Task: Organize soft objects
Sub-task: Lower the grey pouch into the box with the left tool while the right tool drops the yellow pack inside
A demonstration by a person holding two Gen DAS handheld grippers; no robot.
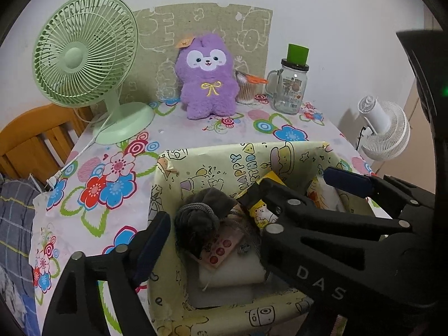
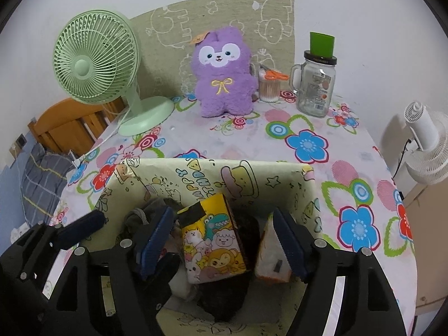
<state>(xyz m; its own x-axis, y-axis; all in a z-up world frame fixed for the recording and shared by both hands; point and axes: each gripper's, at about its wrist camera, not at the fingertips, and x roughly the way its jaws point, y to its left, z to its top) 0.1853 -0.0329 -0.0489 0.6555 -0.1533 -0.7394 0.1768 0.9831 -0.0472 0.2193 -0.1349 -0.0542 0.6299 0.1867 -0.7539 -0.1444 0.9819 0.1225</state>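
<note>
A box wrapped in pale yellow birthday paper (image 1: 212, 168) (image 2: 196, 173) stands on the flowered table, and both grippers reach into it. My left gripper (image 1: 224, 229) is open. Its left finger (image 1: 151, 243) is outside the box's left wall, and its other finger is hidden behind the right gripper (image 1: 291, 182). Between them lies a grey knitted piece (image 1: 201, 212) on white folded cloth (image 1: 232, 274). My right gripper (image 2: 222, 215) is open around a yellow cartoon packet (image 2: 212, 246) without touching it. A white and orange packet (image 2: 268, 260) leans by its right finger. A purple plush toy (image 1: 207, 81) (image 2: 224, 75) sits upright at the back.
A green desk fan (image 1: 84, 56) stands back left, its cord trailing off the table edge. A glass jar mug with a green cup on top (image 1: 291, 86) and a cotton swab tub with orange scissors (image 1: 247, 89) stand back right. A white fan (image 1: 383, 128) and a wooden chair (image 1: 33, 140) flank the table.
</note>
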